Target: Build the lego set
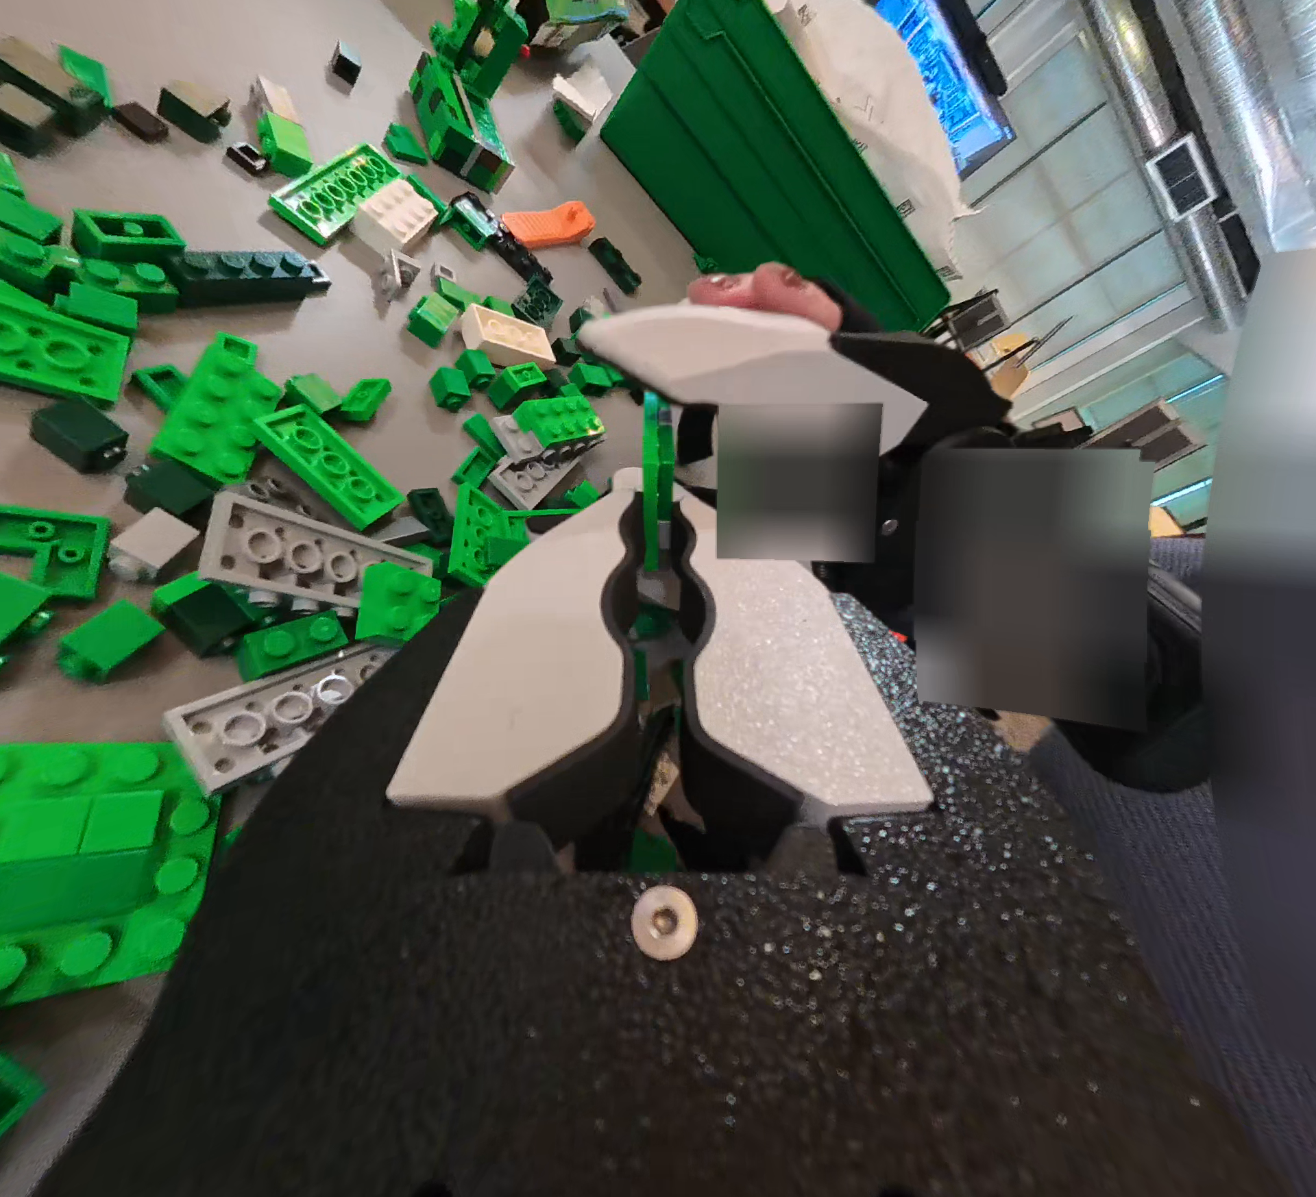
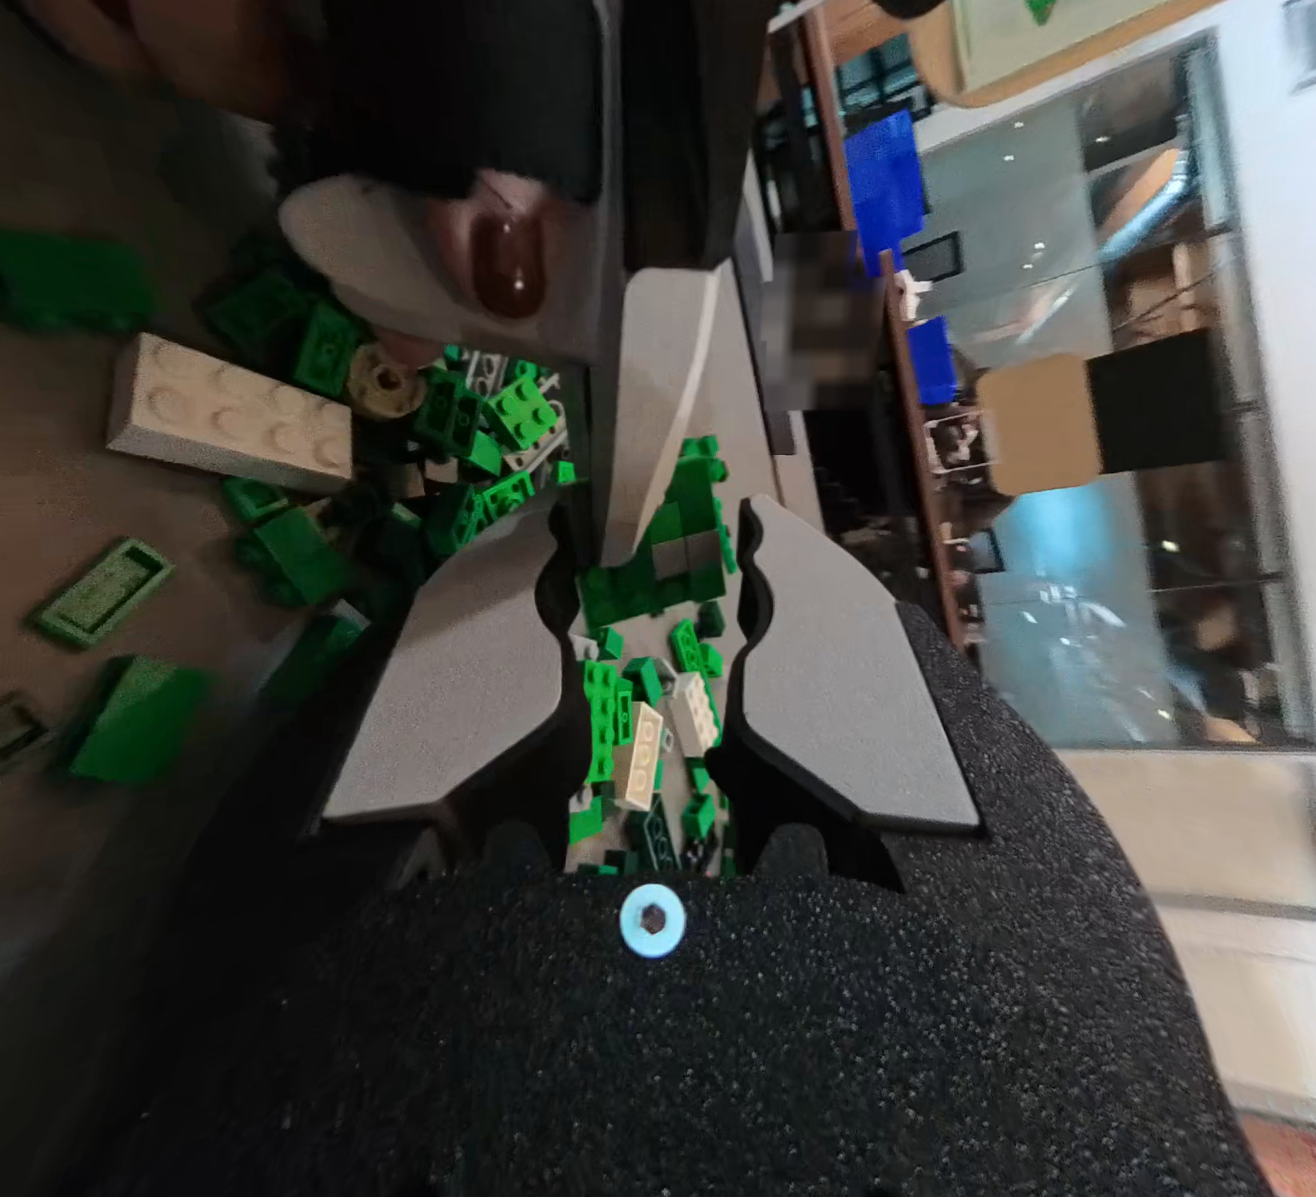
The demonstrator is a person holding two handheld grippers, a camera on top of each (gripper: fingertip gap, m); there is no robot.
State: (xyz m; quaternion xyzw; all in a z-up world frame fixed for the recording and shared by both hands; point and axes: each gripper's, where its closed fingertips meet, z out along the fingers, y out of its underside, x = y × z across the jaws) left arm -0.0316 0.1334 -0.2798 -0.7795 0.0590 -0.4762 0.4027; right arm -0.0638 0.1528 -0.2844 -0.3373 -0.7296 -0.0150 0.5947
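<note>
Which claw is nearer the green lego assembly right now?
Left. The left claw is shut on the green lego assembly; the right claw is open just short of it.

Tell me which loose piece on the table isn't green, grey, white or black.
The orange piece, lying flat beyond the white brick near the green bin. It is the only orange one visible.

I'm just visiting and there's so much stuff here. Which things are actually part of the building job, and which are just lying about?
Part of the job:
- left gripper, clamping a flat green assembly
- right gripper, open, empty
- loose bricks on the table
- half-built green model

Just lying about:
- green bin
- wall screen
- orange tool, untouched
</note>
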